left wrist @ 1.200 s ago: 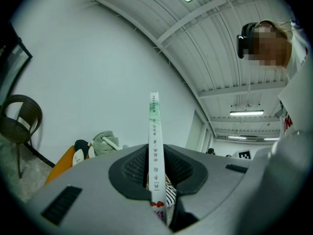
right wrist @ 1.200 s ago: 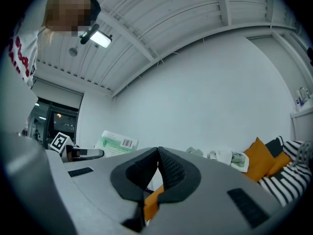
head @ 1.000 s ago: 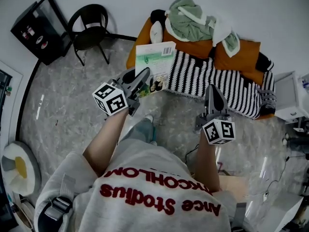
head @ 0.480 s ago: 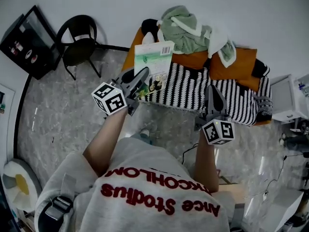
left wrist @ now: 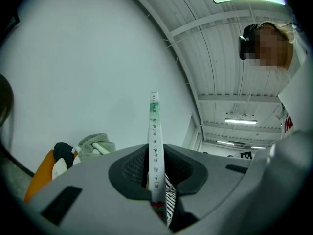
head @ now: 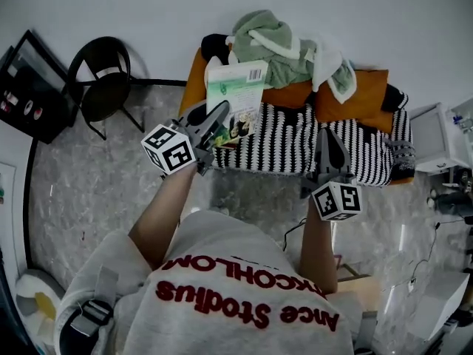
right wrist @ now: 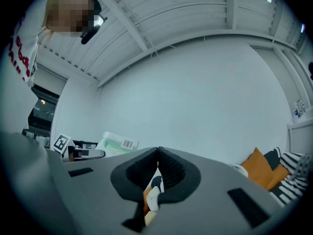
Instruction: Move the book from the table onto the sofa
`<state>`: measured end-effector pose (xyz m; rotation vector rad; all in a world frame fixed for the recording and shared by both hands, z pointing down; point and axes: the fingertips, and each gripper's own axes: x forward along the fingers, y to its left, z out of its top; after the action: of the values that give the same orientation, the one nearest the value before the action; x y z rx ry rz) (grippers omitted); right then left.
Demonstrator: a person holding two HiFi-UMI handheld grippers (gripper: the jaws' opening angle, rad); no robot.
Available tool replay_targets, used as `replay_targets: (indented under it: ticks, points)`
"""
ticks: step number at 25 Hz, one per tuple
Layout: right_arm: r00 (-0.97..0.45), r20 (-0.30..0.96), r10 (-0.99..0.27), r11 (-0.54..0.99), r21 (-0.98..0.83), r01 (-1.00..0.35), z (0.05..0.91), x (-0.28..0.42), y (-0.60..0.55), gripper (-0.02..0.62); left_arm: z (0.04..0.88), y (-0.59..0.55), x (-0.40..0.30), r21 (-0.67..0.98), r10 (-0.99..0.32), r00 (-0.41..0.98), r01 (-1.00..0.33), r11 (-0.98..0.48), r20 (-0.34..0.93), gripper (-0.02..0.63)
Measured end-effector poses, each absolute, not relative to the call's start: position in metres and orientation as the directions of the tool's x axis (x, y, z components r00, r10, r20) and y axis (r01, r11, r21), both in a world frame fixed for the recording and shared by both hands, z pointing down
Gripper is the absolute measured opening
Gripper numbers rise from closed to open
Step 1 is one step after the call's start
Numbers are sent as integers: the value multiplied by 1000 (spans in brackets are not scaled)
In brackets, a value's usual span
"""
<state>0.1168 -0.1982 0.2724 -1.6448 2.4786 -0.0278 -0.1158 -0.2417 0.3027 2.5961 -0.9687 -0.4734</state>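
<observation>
Head view: your left gripper (head: 220, 115) holds the thin green-and-white paperback book (head: 238, 93) by its near corner, above the orange sofa (head: 336, 98), at its left end.
Left gripper view: jaws clamped on the spine; it looks light and bendy, so grip by the spine.
Right gripper view: your right gripper (right wrist: 157, 153) has its jaws clenched on nothing.

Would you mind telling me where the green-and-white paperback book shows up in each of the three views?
Head view: the green-and-white paperback book is upper centre, cover showing, overlapping the left end of the orange sofa.
Left gripper view: centre, edge-on, spine upright between the jaws.
Right gripper view: lower left, barcode showing.
Shared landmark: the orange sofa, bottom left in the left gripper view, lower right in the right gripper view.
</observation>
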Motion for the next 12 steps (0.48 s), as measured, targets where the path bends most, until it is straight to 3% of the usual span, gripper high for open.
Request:
replay_targets:
  ticks: [12]
  points:
    - [-341,-105,-934,353,-118,-928,292,112,-211,28,326,-263,-119,441,-646,745,-530,-724,-166,71]
